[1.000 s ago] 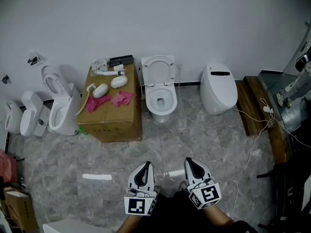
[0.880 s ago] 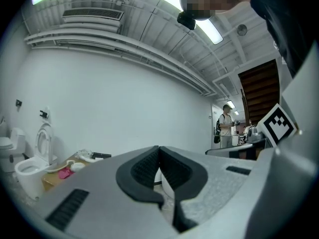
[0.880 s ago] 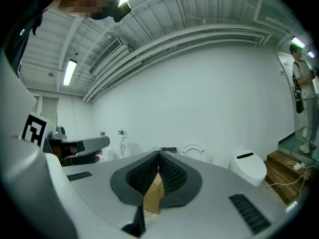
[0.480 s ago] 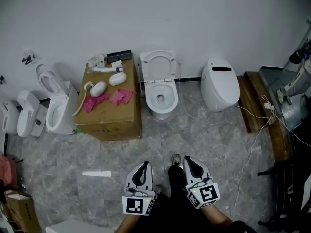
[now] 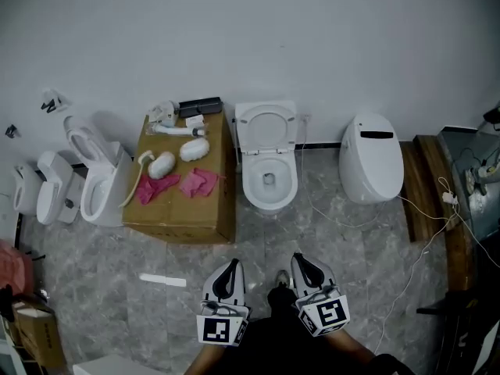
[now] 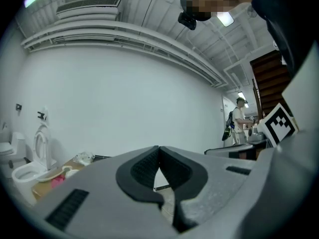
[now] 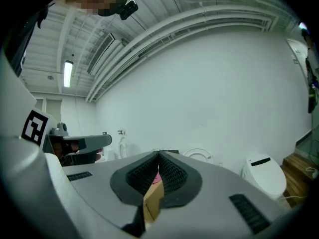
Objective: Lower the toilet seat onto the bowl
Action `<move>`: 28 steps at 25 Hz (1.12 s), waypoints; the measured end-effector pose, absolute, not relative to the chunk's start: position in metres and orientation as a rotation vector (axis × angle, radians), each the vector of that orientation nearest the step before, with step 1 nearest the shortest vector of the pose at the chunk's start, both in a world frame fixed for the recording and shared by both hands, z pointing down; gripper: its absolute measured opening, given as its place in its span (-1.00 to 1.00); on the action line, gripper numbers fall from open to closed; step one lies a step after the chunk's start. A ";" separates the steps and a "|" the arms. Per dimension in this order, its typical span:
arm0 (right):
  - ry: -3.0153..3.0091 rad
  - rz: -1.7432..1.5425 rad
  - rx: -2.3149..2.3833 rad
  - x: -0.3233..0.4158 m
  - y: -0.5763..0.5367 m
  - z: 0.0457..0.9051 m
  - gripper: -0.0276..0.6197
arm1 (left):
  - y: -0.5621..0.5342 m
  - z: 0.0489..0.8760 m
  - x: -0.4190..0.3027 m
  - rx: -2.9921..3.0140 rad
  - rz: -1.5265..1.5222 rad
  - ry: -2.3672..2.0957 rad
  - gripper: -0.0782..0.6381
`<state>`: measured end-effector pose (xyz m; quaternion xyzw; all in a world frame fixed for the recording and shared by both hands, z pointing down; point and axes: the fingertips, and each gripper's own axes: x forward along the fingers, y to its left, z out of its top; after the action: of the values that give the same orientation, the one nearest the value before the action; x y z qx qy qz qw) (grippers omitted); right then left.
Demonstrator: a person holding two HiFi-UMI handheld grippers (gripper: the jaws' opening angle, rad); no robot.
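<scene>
Jaws clenched, empty, on left gripper [image 5: 233, 264] and right gripper [image 5: 300, 258], toilet seat [image 5: 242, 125] raised, well ahead of both

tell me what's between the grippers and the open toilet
Only bare floor lies between the toilet and the left gripper and right gripper, in the head view.

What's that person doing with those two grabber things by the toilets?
A person holds a gripper in each hand, the left gripper and the right gripper, out in front. Both have their jaws shut with nothing in them. They face the white toilet in the middle, whose seat stands up at the back above the open bowl. The grippers are well short of it, so the seat has not been lowered yet. A cardboard box sits beside the toilet.
</scene>
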<state>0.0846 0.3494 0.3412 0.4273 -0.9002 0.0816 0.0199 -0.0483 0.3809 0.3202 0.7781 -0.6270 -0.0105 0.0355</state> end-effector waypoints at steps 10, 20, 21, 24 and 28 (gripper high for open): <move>-2.802 0.241 1.262 0.096 0.225 0.333 -0.83 | 0.269 0.305 -0.044 2.325 -0.032 -1.991 -0.76; -2.754 0.234 1.297 0.062 0.110 0.345 -0.83 | 0.133 0.318 -0.075 2.389 -0.015 -1.918 -0.76; -2.746 0.227 1.305 0.056 0.096 0.345 -0.83 | 0.117 0.319 -0.079 2.405 -0.013 -1.901 -0.76; -2.720 0.204 1.320 0.039 0.050 0.344 -0.83 | 0.069 0.323 -0.093 2.452 0.008 -1.847 -0.76; -2.685 0.190 1.310 0.018 0.002 0.346 -0.83 | 0.021 0.340 -0.116 2.424 0.179 -1.760 -0.76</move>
<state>0.0179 0.0024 0.3460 0.4363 -0.8945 0.0633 0.0739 -0.1161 0.0214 0.3397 0.8058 -0.5850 0.0594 0.0705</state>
